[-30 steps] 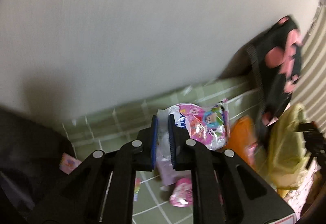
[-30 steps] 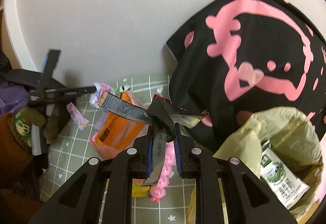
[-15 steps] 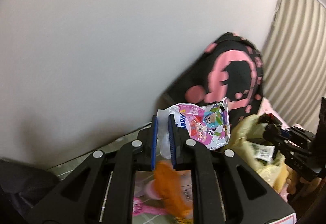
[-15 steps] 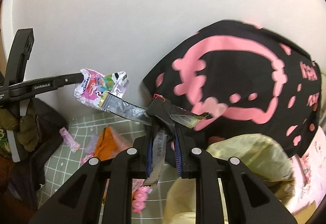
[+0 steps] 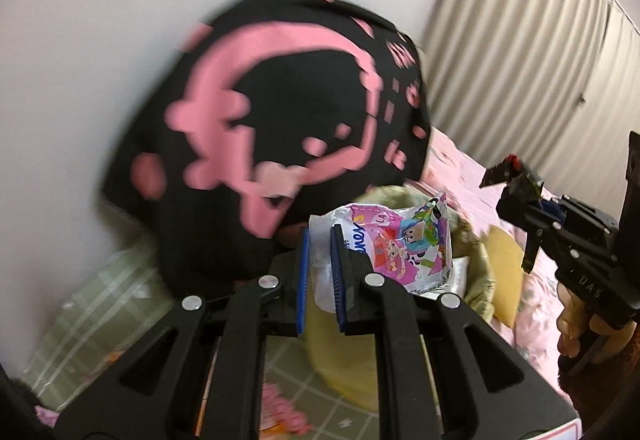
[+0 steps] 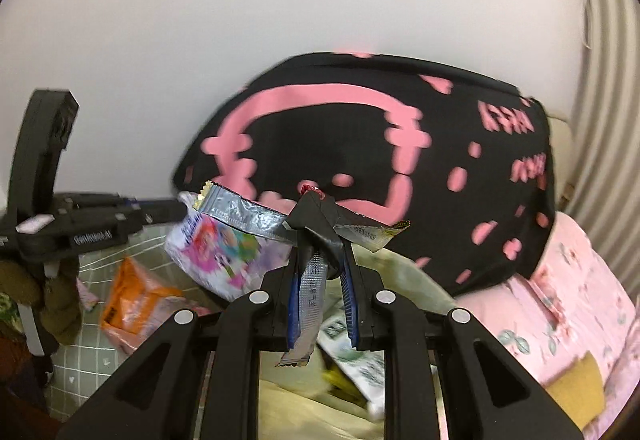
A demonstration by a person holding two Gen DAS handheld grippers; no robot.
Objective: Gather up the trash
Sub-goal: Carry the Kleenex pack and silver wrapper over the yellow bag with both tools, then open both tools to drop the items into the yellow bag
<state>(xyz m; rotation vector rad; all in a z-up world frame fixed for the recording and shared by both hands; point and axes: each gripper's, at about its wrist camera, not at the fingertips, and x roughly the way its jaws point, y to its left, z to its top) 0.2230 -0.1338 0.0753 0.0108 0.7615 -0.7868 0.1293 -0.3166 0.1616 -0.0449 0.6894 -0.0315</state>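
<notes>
My left gripper [image 5: 319, 240] is shut on a pink cartoon snack packet [image 5: 404, 244], held in the air above the open yellow-green trash bag [image 5: 476, 264]. My right gripper [image 6: 321, 240] is shut on a bunch of crumpled black and silver foil wrappers [image 6: 248, 214] that stick out to both sides over the same bag [image 6: 312, 408], which holds a white printed wrapper. From the right wrist view the left gripper [image 6: 176, 206] carries the pink packet [image 6: 218, 252] at the left. In the left wrist view the right gripper [image 5: 516, 188] appears at the right edge, held by a hand.
A black cushion with a pink print [image 5: 280, 128] leans on the white wall behind the bag. An orange packet [image 6: 134, 304] and pink wrappers [image 5: 280, 416] lie on the green checked mat [image 5: 100, 304]. Pink floral bedding [image 6: 568, 300] and a pleated curtain [image 5: 528, 52] stand at the right.
Both grippers have risen and swung right, from over the littered mat to over the trash bag, each still gripping its wrappers. The cushion now fills the view behind them.
</notes>
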